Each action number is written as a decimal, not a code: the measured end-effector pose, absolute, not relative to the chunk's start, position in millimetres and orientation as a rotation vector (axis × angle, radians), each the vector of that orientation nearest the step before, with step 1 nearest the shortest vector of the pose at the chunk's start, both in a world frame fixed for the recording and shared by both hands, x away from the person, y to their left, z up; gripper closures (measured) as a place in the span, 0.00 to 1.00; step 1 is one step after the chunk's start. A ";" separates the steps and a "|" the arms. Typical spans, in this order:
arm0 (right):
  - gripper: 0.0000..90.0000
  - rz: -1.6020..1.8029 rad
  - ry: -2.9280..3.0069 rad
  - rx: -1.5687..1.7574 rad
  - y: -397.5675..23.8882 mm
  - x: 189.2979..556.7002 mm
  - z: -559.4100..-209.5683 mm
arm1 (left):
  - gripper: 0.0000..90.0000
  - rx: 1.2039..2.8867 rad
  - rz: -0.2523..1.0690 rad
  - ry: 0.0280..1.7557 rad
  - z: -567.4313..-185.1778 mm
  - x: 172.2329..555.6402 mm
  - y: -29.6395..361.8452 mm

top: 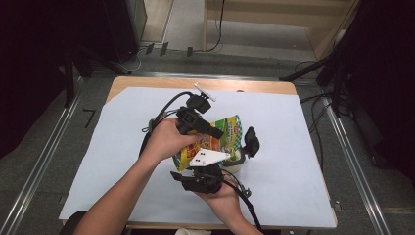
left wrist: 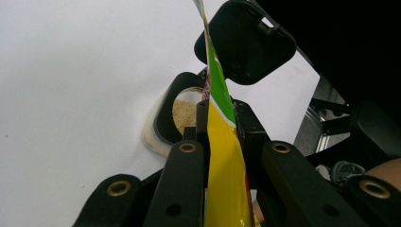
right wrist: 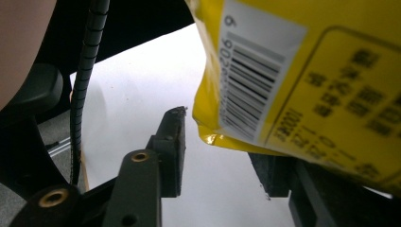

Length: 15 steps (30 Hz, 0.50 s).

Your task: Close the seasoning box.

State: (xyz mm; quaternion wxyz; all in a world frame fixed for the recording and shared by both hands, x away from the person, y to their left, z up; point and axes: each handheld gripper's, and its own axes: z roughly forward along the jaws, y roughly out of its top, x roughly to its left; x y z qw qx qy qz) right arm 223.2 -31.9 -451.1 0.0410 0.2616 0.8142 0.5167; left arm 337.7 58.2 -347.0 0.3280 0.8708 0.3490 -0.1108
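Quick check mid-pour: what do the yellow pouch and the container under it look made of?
Pouch: thin glossy plastic film, probably laminated; it shines, crinkles, carries printed graphics and a barcode, and the left tool pinches it flat.
Container: seemingly translucent whitish plastic with a hinged black lid, matte and moulded. Material uncertain.

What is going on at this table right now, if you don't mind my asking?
A person works two handheld grippers over a jar with its flip lid open and beige granules inside. The left gripper pinches a yellow and green pouch above it. The right gripper stands open beneath the pouch's corner.
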 end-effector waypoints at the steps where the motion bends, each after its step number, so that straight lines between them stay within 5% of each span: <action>1: 0.65 1.576 2.494 0.802 -31.4 222.8 -451.7 | 0.93 2.280 -0.294 0.910 -347.4 337.4 58.6; 15: 0.65 1.557 2.538 0.783 -30.9 221.8 -465.1 | 0.94 2.283 -0.329 0.883 -357.8 335.4 59.8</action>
